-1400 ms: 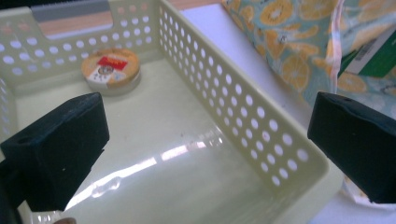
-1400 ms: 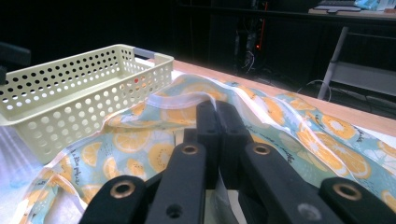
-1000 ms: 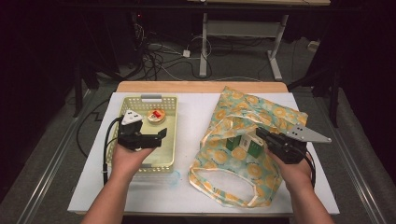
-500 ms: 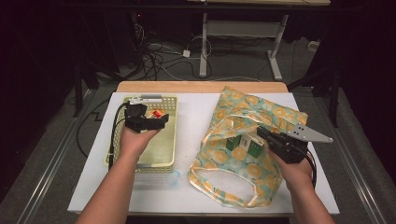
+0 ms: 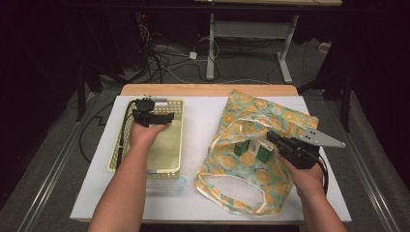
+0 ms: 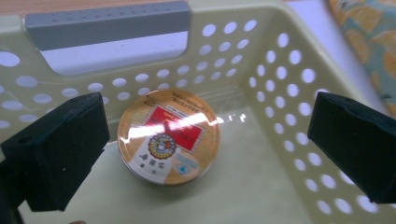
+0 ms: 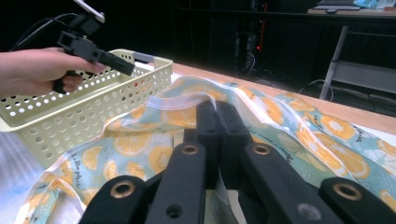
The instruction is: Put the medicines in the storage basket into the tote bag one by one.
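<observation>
The round tin (image 6: 168,136) with an orange and red label lies flat on the floor of the pale yellow basket (image 5: 176,150), at the far end, close to the wall with the grey handle (image 6: 108,19). In the left gripper view it sits between the two black jaws but nearer to the left one, and neither pad touches it. The left gripper (image 5: 153,117) has its jaws spread wide, with nothing held. A second ago this gripper was lower in the high view, over the middle of the basket, and the tin was visible beyond it; now the left hand (image 5: 144,135) has moved toward the far end, and the gripper is above the tin and covers it in that view.

The basket stands on the white table (image 5: 92,179), on the left side. To the right of it lies the cloth bag (image 5: 256,121) with the orange-slice pattern, and green boxes (image 5: 254,149) show in its opening. The right gripper (image 5: 276,139) is at the bag's opening, in the same place as a second ago. Its jaws are clenched together on a strip of the bag's translucent rim (image 7: 187,100), which passes between them in the right gripper view.
</observation>
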{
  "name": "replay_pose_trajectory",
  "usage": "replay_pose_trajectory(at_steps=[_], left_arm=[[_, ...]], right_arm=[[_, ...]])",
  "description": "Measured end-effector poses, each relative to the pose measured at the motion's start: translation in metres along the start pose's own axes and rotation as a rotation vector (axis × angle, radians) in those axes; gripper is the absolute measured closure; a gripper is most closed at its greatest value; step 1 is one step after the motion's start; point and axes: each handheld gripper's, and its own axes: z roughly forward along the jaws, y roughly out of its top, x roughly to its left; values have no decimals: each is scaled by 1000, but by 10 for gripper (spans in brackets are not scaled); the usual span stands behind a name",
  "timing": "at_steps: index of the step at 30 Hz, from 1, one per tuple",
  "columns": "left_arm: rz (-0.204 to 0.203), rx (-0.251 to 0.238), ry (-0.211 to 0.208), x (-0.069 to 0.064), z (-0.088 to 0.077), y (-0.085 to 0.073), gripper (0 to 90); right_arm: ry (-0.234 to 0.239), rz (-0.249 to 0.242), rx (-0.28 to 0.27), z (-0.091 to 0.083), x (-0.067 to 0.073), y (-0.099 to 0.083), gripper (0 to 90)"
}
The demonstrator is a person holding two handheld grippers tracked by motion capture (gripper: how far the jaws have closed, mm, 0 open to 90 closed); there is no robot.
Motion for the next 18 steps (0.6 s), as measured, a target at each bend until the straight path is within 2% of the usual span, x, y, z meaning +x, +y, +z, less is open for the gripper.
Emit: replay_pose_trajectory(at_steps=[5,8,16,18], left_arm=[[-12,60,23,6,17,2,0],[-8,109,65,10,27,4,0],[-49,199,86,18,45,2,0],[-71,230,98,21,48,0,0]], right_arm=[[3,2,6,2,2,-1,900],[9,-2,11,3,3,-2,900],[9,6,17,5,2,-4,900],[9,8,16,5,1,-4,900]])
